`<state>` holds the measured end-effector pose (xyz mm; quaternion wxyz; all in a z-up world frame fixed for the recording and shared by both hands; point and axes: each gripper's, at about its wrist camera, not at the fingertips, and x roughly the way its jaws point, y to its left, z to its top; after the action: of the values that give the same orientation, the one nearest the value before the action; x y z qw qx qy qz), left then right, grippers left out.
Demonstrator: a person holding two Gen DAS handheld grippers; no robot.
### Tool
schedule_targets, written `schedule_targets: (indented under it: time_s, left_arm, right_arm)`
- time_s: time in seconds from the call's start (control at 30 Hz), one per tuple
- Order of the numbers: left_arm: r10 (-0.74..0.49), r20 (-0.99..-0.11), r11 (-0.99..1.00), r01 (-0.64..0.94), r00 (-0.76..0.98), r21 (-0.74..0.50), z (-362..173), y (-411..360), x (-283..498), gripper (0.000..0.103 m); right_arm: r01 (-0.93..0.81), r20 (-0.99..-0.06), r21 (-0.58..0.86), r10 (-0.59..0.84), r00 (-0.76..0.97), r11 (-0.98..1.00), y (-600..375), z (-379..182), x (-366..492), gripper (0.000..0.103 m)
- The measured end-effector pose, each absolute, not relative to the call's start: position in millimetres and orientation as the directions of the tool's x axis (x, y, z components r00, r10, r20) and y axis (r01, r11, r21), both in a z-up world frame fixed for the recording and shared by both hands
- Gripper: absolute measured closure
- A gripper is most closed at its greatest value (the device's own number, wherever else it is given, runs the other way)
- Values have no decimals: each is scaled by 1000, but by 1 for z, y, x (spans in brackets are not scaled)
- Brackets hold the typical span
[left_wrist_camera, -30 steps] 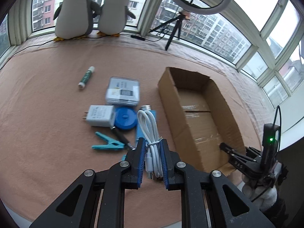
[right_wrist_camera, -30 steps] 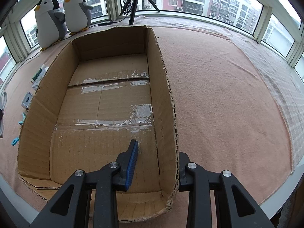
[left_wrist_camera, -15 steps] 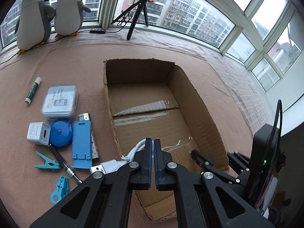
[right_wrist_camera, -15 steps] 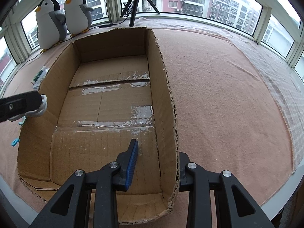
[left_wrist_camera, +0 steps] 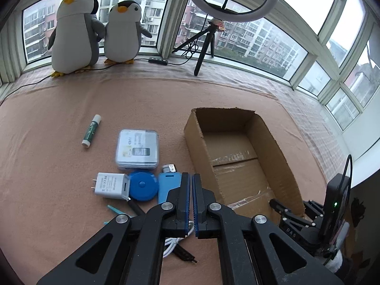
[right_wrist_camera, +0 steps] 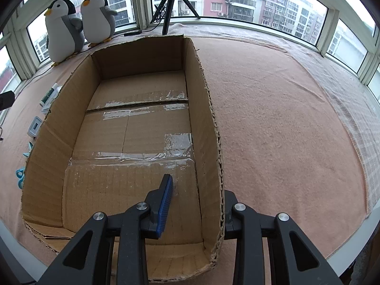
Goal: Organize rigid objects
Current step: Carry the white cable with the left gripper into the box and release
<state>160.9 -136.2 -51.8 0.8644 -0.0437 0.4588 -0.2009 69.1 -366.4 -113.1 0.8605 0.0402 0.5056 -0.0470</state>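
An open cardboard box [left_wrist_camera: 282,159] stands right of a cluster of items: a clear case [left_wrist_camera: 137,148], a white charger [left_wrist_camera: 110,185], a blue tape measure [left_wrist_camera: 143,187], a blue holder [left_wrist_camera: 167,186] and a glue stick [left_wrist_camera: 91,130]. My left gripper [left_wrist_camera: 191,190] is shut on a white cable [left_wrist_camera: 173,243] that hangs below the fingers, left of the box. My right gripper [right_wrist_camera: 197,204] straddles the box's right wall [right_wrist_camera: 211,128], one finger inside, one outside, open. The box floor [right_wrist_camera: 133,140] is bare.
Two plush penguins [left_wrist_camera: 95,30] and a ring-light tripod [left_wrist_camera: 206,45] stand by the windows at the back. A teal clip [left_wrist_camera: 114,210] lies near the cluster. The table's front edge is close below my right gripper. Pink cloth [right_wrist_camera: 285,118] spreads right of the box.
My left gripper, shut on the white cable, swung over the box half a second ago and is now back left of it above the item cluster. The right gripper has not moved.
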Motion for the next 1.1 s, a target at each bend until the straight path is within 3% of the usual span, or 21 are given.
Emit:
schedule_targets:
  time_s: [0.07,0.13,0.2,0.23,0.83,1.1]
  left_arm:
    - [-370,-790,919,315,489,-236,-58,-128,156,101]
    - [-355,-806,920,331,474,-211,-65,-122,150,90]
    - [-331,-825,918,360,457,-168,-76,-120,144,59]
    - [-316,-834,918,368,452,-148,-81,-120,140,55]
    - [-195,-941,795,607,276,13,-135,-163,140,54]
    - [-185,-949,764,645,254,23,-139,-172,140,58]
  right_arm:
    - [120,-874,21,-40,484,993,-366,-113,69,74]
    - [121,-875,21,-40,482,992,-366,-113,70,73]
    - [120,-875,20,-41,482,993,-367,-113,70,73]
    - [121,-875,20,-41,482,992,-367,-113,70,73]
    - [118,-876,8,-50,480,993,-367,-114,70,71]
    - [116,-876,9,-48,481,993,-366,-114,70,71]
